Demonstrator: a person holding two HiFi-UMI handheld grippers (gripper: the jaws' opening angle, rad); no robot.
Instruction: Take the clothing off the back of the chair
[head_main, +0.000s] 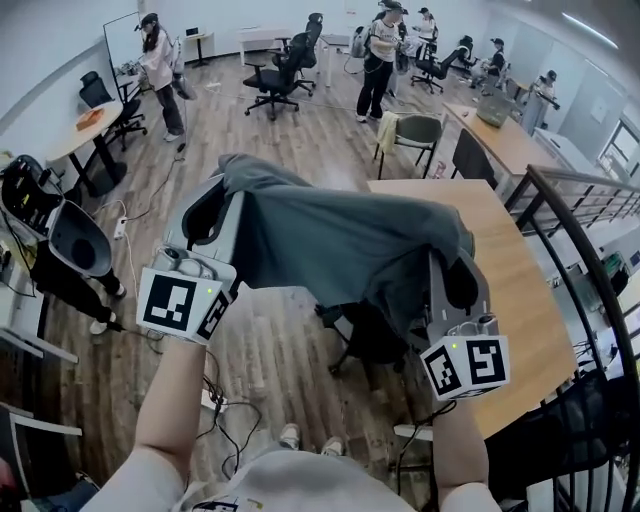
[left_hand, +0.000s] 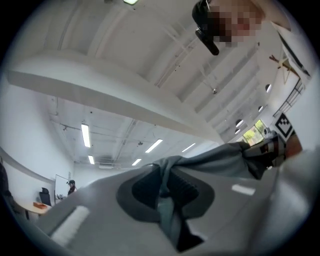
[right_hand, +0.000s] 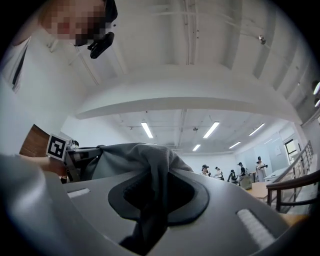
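Note:
A dark grey garment (head_main: 340, 245) hangs stretched in the air between my two grippers, above a black office chair (head_main: 365, 335) that it partly hides. My left gripper (head_main: 222, 190) is shut on the garment's left end; in the left gripper view the cloth (left_hand: 167, 192) is pinched between the dark pads. My right gripper (head_main: 455, 262) is shut on the right end, where the garment (right_hand: 150, 180) bunches between its jaws. Both grippers point upward toward the ceiling.
A wooden table (head_main: 500, 280) stands right of the chair, with a stair railing (head_main: 590, 220) beyond it. Cables (head_main: 215, 400) lie on the wood floor by my feet. Black equipment (head_main: 50, 230) sits at the left. Several people and chairs are at the far end.

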